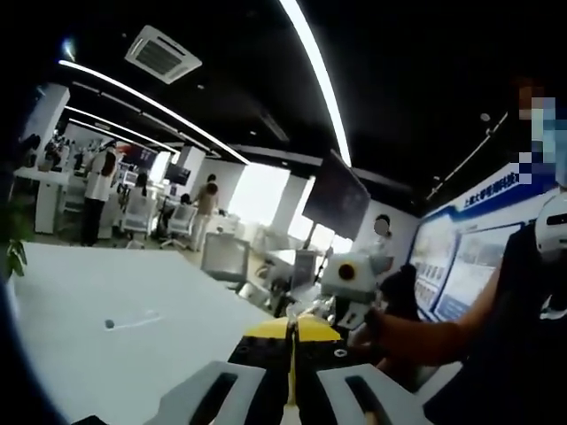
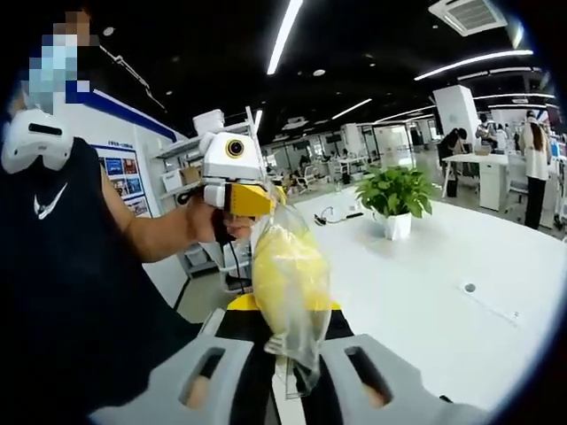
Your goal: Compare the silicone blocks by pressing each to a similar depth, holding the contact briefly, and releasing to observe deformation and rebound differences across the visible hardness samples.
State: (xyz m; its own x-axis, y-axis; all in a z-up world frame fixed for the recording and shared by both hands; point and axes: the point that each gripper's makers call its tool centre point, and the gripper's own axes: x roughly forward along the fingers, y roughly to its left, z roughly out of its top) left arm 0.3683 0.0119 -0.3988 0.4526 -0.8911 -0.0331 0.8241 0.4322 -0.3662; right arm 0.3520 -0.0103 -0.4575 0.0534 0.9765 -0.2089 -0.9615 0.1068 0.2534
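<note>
A clear plastic bag with yellow contents (image 2: 289, 274) stands up between the jaws of my right gripper (image 2: 288, 308), which is shut on its lower part. The bag's top reaches the yellow jaw tips of my left gripper (image 2: 246, 202), held in a person's hand; whether it grips the bag there I cannot tell. In the left gripper view my left gripper (image 1: 292, 329) has its yellow-tipped jaws pressed together, and my right gripper (image 1: 354, 282) sits just beyond them in a hand. No silicone block can be made out.
A large white table (image 1: 106, 301) runs under both grippers, with a small round hole (image 2: 469, 287) in it. A potted green plant (image 2: 396, 197) stands on the table (image 2: 425, 266). The person (image 2: 62, 248) in a dark top is close. Other people and desks are far behind.
</note>
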